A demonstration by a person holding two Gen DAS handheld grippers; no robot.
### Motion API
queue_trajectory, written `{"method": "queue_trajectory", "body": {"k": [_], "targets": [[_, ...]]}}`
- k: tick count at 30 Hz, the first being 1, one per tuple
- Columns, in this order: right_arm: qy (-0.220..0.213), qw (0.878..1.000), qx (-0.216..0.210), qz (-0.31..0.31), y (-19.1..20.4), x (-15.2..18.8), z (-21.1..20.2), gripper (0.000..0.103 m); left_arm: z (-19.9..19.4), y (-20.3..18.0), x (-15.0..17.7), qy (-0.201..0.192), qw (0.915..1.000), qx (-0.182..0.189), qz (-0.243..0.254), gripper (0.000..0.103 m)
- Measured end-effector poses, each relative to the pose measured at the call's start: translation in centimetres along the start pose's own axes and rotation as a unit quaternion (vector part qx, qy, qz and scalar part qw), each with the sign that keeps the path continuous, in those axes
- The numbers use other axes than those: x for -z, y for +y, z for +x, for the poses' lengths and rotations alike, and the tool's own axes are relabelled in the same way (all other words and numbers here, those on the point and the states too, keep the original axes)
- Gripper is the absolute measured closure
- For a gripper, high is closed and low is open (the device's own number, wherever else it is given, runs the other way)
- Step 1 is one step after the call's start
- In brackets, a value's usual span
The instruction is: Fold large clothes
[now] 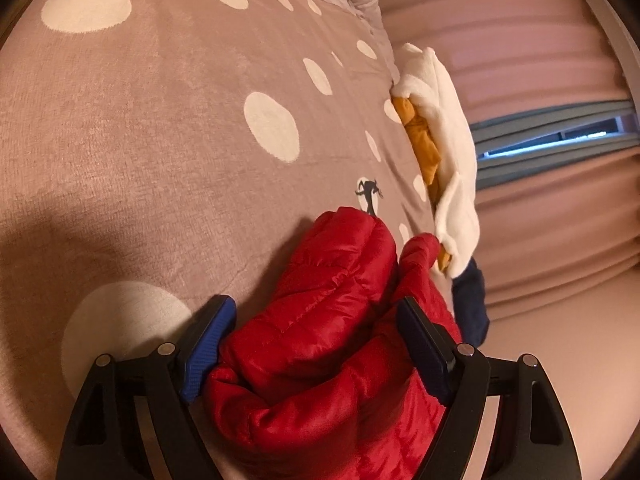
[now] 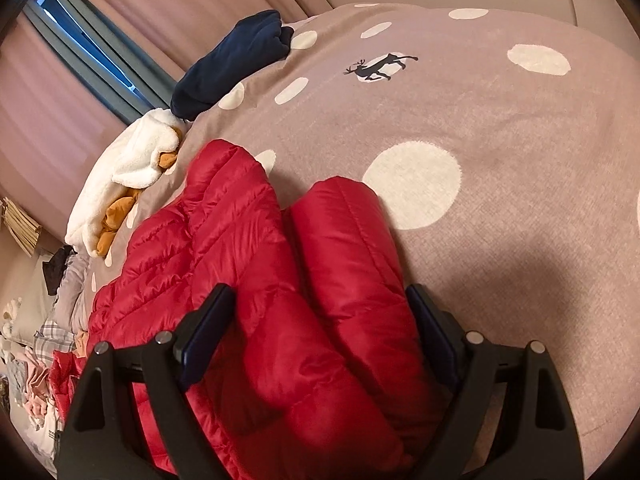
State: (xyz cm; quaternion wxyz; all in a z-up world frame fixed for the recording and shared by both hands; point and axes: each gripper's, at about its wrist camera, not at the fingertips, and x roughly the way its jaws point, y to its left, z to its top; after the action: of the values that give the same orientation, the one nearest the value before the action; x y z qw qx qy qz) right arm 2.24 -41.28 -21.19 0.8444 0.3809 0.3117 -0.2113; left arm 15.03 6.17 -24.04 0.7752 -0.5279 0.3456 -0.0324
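A red puffer jacket lies bunched on a bed with a mauve cover dotted in white.

Only the right wrist view shows the pile of mixed clothes beyond the jacket at the far left, and the navy garment in full, lying beyond the jacket at the bed's edge. In the left wrist view just a navy end hangs past the jacket's right side. Both views show a white fleece with an orange-brown cloth tucked under it, beyond the jacket along the bed's edge, a small deer print on the cover past the jacket, and pink curtains with a strip of window.

The left gripper has its fingers spread wide, straddling a puffy fold of the jacket; the right-hand finger lies against the fabric, but a squeeze cannot be made out. The right gripper likewise stands wide, a thick roll of jacket filling the gap; whether its fingers press it I cannot tell.
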Motion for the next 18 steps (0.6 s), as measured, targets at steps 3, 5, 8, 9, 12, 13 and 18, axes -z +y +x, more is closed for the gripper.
{"method": "queue_trajectory", "body": {"k": [3,5,8,9,12,13,18], "targets": [[0.000,1.000,0.003,-0.001,0.0,-0.1,0.1,0.016,-0.7,0.2,0.5,0.008,0.9995,0.024,-0.019,0.022],[0.001,1.000,0.003,0.000,0.0,-0.2,0.2,0.016,-0.8,0.6,1.6,0.023,0.9977,0.051,-0.038,0.022],[0.001,1.000,0.006,-0.001,0.0,-0.3,0.3,0.016,-0.5,0.6,3.2,0.044,0.9963,0.060,-0.043,0.022],[0.001,1.000,0.007,-0.002,0.1,-0.3,0.3,0.016,-0.5,0.2,3.8,0.050,0.9960,0.065,-0.037,0.022],[0.001,1.000,0.010,-0.004,0.2,-0.3,0.4,0.015,-0.1,-1.1,5.9,0.078,0.9936,0.080,-0.015,0.022],[0.001,1.000,0.010,-0.004,0.2,-0.3,0.4,0.015,0.3,-1.7,6.7,0.084,0.9939,0.071,-0.003,0.022],[0.003,1.000,0.008,-0.006,0.0,-0.3,0.4,0.015,1.4,-2.2,7.1,0.036,0.9981,0.043,0.023,0.022]]}}
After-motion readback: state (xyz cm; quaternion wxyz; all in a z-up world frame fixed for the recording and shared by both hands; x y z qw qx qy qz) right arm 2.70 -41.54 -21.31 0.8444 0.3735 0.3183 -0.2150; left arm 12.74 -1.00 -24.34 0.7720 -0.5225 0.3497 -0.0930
